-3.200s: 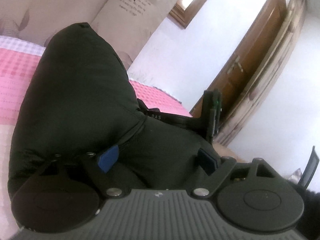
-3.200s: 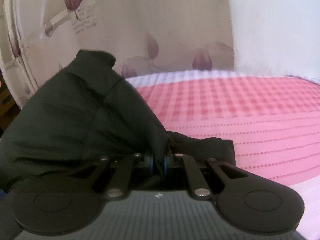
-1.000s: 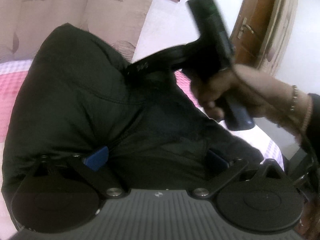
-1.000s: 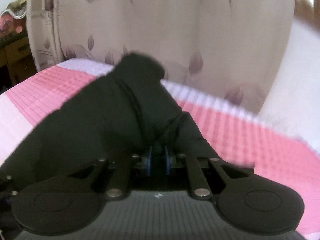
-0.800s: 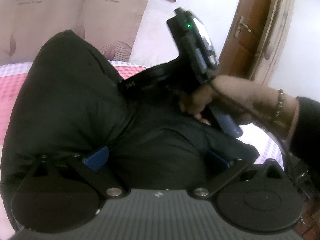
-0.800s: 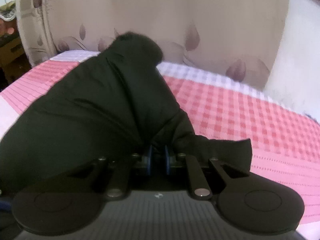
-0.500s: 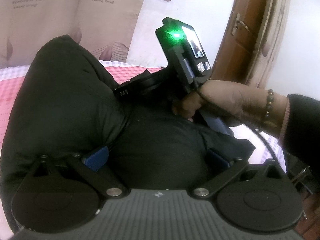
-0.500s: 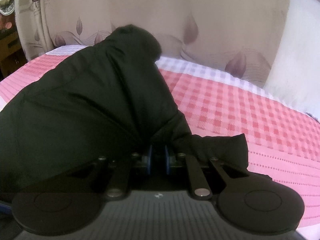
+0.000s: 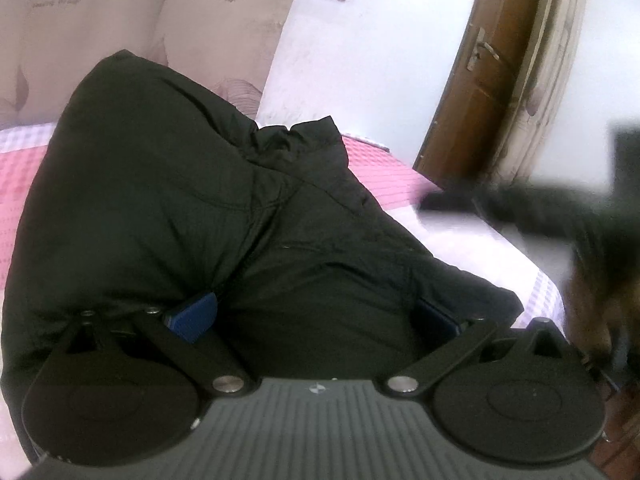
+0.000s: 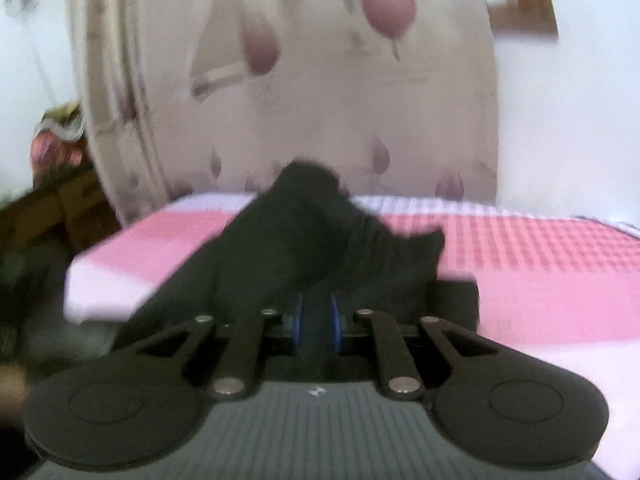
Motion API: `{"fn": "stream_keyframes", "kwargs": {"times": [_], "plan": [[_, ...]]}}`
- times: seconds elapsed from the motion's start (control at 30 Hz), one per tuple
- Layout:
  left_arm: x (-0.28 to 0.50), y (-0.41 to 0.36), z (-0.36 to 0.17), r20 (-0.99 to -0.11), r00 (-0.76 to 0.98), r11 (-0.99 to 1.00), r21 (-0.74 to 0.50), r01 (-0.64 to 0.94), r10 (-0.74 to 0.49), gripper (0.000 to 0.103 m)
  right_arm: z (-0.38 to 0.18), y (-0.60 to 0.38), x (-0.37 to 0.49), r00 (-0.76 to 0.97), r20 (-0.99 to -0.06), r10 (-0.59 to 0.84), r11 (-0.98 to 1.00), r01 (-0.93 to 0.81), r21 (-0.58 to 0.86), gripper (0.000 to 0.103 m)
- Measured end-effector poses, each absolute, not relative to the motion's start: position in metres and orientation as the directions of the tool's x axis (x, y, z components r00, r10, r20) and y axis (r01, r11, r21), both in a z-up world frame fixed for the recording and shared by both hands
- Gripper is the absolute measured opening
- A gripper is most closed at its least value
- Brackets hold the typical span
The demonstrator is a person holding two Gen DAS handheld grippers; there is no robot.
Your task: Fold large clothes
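Garment: a bulky black padded jacket (image 9: 168,216) is being seen heaped on the bed, its bulk rising in a rounded hump toward the headboard end; in the right wrist view the same black mass (image 10: 304,236) is lying across the near edge of the bed, blurred.

Left gripper (image 9: 312,316): it is being held low against the jacket, jaws spread wide apart; black fabric is bulging between the two blue finger pads (image 9: 192,316), which are being pressed into it on either side, with nothing pinched.

Right gripper (image 10: 316,320): the jaws are being held nearly together, only a narrow gap showing between the blue pads (image 10: 297,320); dark fabric is lying just ahead of them, but whether a fold is being clamped cannot be told through the motion blur.

Bed: a pink checked bedspread with a white border (image 9: 384,172) is being covered by the jacket over most of its near part; the pink surface (image 10: 540,264) is being left bare to the right of the garment.

Background: a beige curtain printed with purple petals and lettering (image 9: 160,20) is hanging behind the bed; a brown wooden door with a metal handle (image 9: 492,80) is being seen to the right.

Right edge, left wrist view: a dark smeared shape (image 9: 560,208) is being seen; it is too blurred to be identified.
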State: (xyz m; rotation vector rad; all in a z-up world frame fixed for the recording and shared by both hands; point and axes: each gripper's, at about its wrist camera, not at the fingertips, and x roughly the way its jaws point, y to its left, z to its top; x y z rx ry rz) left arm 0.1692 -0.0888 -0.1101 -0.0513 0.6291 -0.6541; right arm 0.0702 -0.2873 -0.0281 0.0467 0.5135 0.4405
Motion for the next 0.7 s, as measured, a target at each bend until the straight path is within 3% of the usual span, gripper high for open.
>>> {"fn": "stream_keyframes", "kwargs": {"times": [0.2, 0.33, 0.4, 0.5, 0.7], "plan": [[0.167, -0.093, -0.117, -0.528, 0.622, 0.799, -0.213, 0.562, -0.578, 0.103, -0.074, -0.264, 0.016, 0.814, -0.518, 0.262, 0.932, -0.353, -0.082, 0.013], [0.164, -0.089, -0.119, -0.52, 0.624, 0.795, -0.209, 0.57, -0.584, 0.103, -0.099, -0.266, 0.021, 0.815, -0.531, 0.232, 0.958, -0.286, -0.02, 0.012], [0.163, -0.083, -0.117, -0.494, 0.628, 0.788, -0.235, 0.569, -0.601, 0.103, -0.11, -0.261, 0.022, 0.832, -0.516, 0.206, 0.958, -0.278, -0.065, 0.012], [0.155, -0.063, -0.111, -0.435, 0.657, 0.787, -0.286, 0.547, -0.615, 0.092, -0.112, -0.265, 0.027, 0.833, -0.511, 0.212, 0.963, -0.268, -0.036, 0.012], [0.119, -0.048, -0.105, -0.386, 0.691, 0.789, -0.232, 0.568, -0.611, 0.075, -0.114, -0.271, 0.024, 0.827, -0.508, 0.241, 0.961, -0.276, 0.006, 0.012]]}}
